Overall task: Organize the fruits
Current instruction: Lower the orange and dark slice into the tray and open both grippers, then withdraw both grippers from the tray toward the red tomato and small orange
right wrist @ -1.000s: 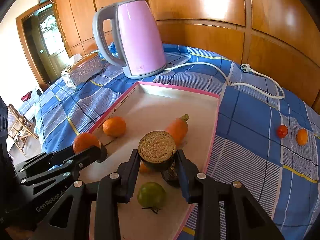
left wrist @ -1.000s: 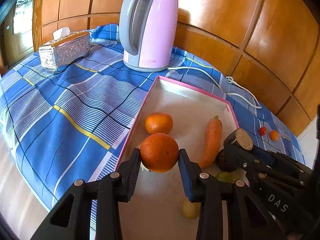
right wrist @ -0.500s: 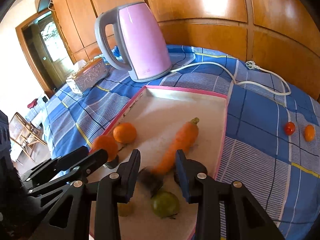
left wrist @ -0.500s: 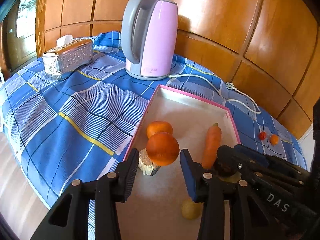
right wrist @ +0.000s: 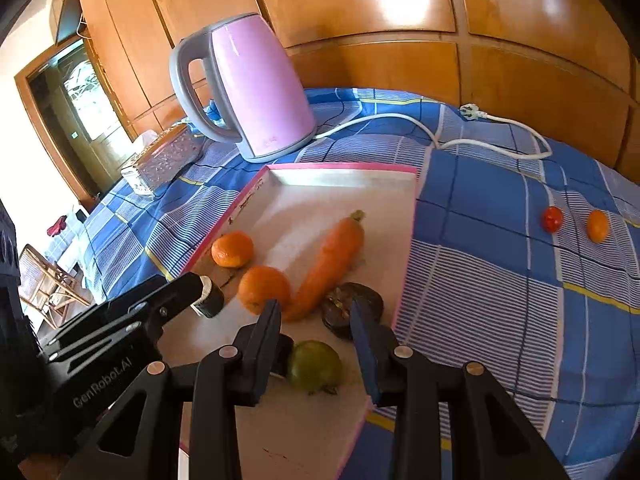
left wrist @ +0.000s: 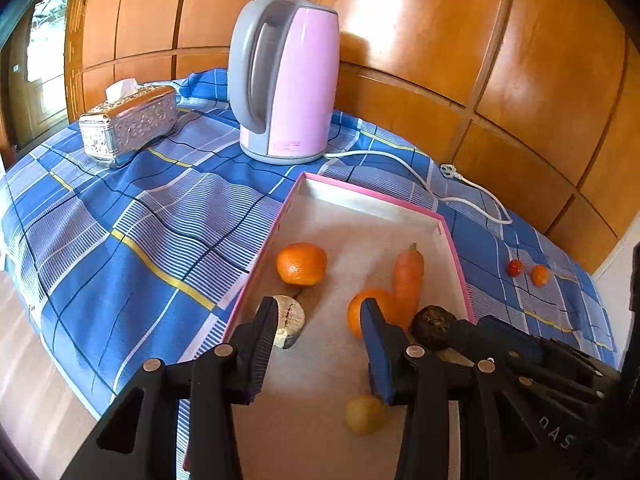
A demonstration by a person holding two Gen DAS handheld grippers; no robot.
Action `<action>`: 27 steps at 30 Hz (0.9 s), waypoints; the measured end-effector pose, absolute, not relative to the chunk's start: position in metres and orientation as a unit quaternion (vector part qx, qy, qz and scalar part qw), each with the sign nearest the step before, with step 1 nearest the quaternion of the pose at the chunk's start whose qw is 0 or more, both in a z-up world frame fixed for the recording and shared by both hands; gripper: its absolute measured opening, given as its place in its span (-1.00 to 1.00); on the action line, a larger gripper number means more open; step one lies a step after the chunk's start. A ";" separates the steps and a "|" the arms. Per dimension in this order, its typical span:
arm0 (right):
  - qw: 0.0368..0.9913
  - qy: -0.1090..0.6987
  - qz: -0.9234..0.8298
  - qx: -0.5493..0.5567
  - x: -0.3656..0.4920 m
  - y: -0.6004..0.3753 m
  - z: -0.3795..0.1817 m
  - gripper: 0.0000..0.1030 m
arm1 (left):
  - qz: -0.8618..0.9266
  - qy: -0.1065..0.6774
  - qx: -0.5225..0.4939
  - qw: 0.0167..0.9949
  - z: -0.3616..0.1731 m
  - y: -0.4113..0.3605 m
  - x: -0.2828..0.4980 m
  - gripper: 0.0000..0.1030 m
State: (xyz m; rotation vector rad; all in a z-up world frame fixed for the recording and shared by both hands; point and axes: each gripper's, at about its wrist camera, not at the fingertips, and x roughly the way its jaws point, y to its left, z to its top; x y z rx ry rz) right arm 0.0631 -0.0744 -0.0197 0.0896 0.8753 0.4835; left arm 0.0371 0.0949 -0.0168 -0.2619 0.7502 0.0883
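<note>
- The left gripper point(left wrist: 318, 330) hangs over the near part of the pink tray point(left wrist: 456, 248) with its jaws apart and nothing between them.
- The right gripper point(right wrist: 316, 320) is also empty; its jaws stand apart at a narrow gap above the tray, with the green fruit point(right wrist: 314, 366) below the gap.
- The fruits already in the tray, from left to right: one orange point(right wrist: 232, 249) near the left rim, a second orange point(right wrist: 264, 288) touching the carrot point(right wrist: 330, 264), then a dark round fruit point(right wrist: 344, 314) beside the right rim.
- I judge the next step is to bring in the two small fruits on the blue checked cloth: a red one point(right wrist: 552, 219) and an orange one point(right wrist: 597, 225), well apart from the tray.
- They are small and round, so the right gripper should come from above and close gently, or they may roll.
- The pink kettle point(right wrist: 256, 88), its white cord point(right wrist: 480, 144) and the silver tissue box point(left wrist: 128, 124) stand behind; the cord lies near the path.
</note>
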 end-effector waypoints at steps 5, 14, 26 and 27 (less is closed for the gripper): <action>0.883 0.413 0.220 0.041 0.057 -0.083 -0.017 -0.28 | 0.035 0.368 -0.121 0.921 -0.017 0.087 0.036 -0.16; 0.892 0.409 0.185 0.054 0.051 -0.107 -0.018 -0.28 | 0.014 0.373 -0.108 0.921 -0.018 0.071 0.034 -0.16; 0.897 0.412 0.138 0.078 0.052 -0.139 -0.024 -0.28 | -0.028 0.379 -0.082 0.921 -0.017 0.038 0.033 -0.16; 0.898 0.412 0.135 0.080 0.052 -0.142 -0.025 -0.28 | -0.032 0.379 -0.078 0.922 -0.016 0.034 0.033 -0.16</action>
